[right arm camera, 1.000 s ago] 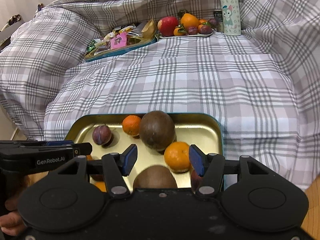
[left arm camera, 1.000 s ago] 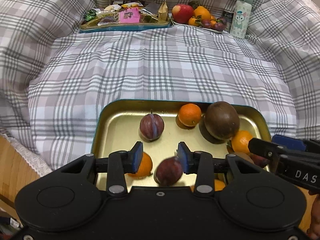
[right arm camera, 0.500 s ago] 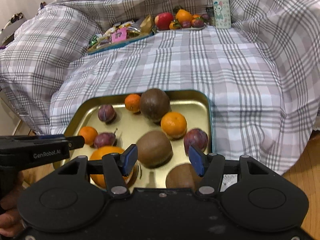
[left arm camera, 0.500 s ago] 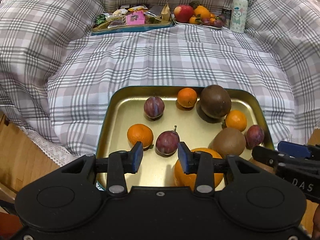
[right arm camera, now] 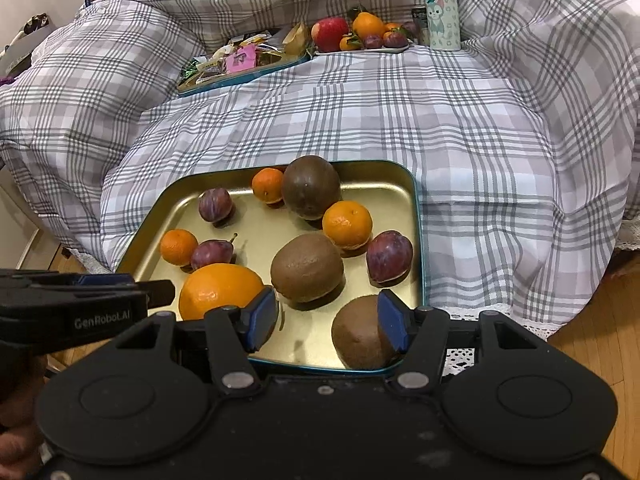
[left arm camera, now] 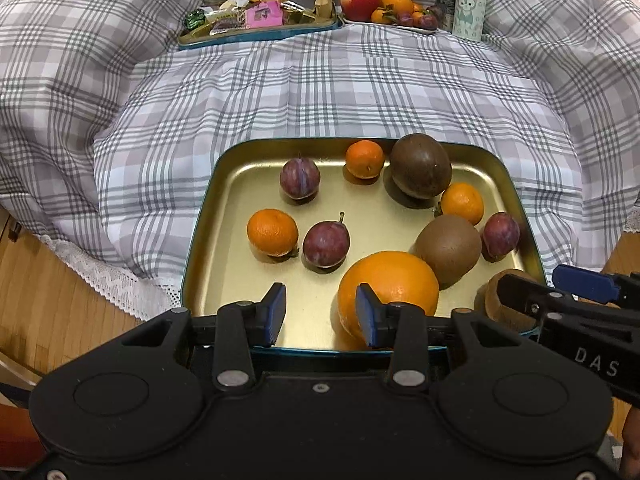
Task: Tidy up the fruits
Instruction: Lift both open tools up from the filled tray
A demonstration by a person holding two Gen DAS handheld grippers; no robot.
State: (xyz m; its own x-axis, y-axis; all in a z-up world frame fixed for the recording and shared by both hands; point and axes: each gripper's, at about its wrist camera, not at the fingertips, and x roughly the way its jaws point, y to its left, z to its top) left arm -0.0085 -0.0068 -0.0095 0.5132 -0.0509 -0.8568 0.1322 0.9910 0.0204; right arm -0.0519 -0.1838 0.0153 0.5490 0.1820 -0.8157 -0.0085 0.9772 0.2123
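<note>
Gold metal makes the tray point(left arm camera: 208, 216), with a blue rim, and it sits on a checked blanket point(left arm camera: 320, 92) on the bed. The fruits are all in it. There is one big orange point(left arm camera: 394, 284) at the near edge, and three small oranges, like the one at the left point(left arm camera: 273, 232). There are three plums; one has a stalk point(left arm camera: 326, 243). Two brown kiwis lie at the near right, one in the middle point(right arm camera: 307, 266) and one in the corner point(right arm camera: 362, 334). A dark round fruit point(left arm camera: 420, 165) sits at the back.

The left gripper point(left arm camera: 320, 310) hangs over the near edge of the tray. Its fingers are apart and hold nothing. The right gripper point(right arm camera: 326, 316) is over the near right corner. Its fingers are apart too, and the corner kiwi is just by the right one.

I think the fruits will roll, because they are round and the metal is smooth. The plums and kiwis look soft, so squeeze them gently. The big orange looks heavy and wide, and the fingers would need to open a lot for it. Take each fruit around its fat middle, from above.

Far back on the bed are a snack tray point(left arm camera: 256, 20), a plate of fruit point(left arm camera: 384, 4) and a bottle point(left arm camera: 469, 4).
</note>
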